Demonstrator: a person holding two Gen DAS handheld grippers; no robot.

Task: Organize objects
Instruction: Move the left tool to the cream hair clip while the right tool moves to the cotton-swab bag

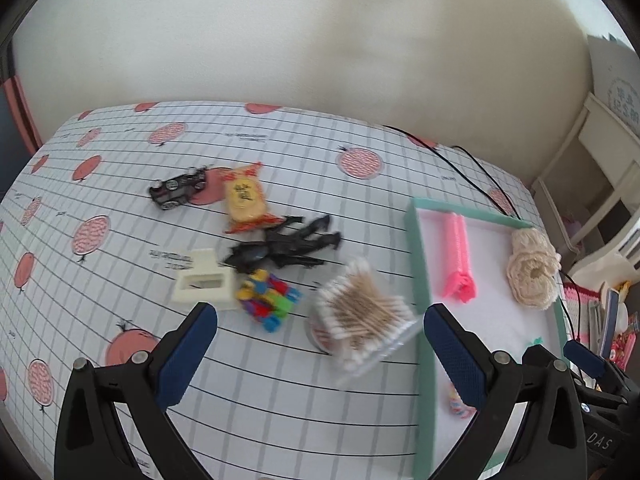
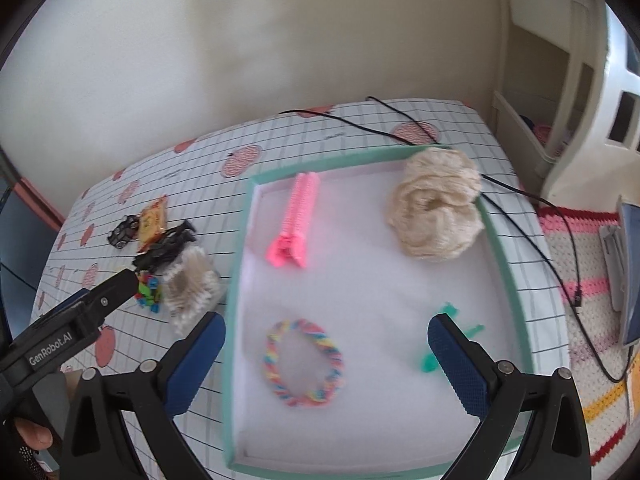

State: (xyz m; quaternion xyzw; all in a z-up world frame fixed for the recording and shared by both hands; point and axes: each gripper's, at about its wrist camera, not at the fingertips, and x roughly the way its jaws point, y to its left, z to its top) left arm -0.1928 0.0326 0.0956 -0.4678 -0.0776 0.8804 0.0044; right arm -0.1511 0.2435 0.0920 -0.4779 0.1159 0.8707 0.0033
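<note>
Hovering over the grid-patterned tablecloth with pink circles, the left gripper has its blue-padded jaws spread wide with nothing between them, and the right gripper is just as wide apart and empty above the shallow teal-rimmed tray with a white floor. Plenty of bare cloth lies in front of the left tool, while the tray's left rim runs just beside the clear box of wooden cotton swabs, which looks tilted and blurred. Crowded behind it: a cluster of small multicoloured plastic clips, a cream rectangular plastic holder, a black plastic figure, a yellow snack packet with red ends and a small black toy car, all near each other toward the far edge. Inside the tray, things sit well apart: a pink ridged hair clip at the back, a cream knitted scrunchie resting over the far right rim, a pastel rainbow braided bracelet in front, and a green plastic clip partly hidden by the right finger. Wide white floor stays open in the tray's middle. A black cable trails past the right edge.
</note>
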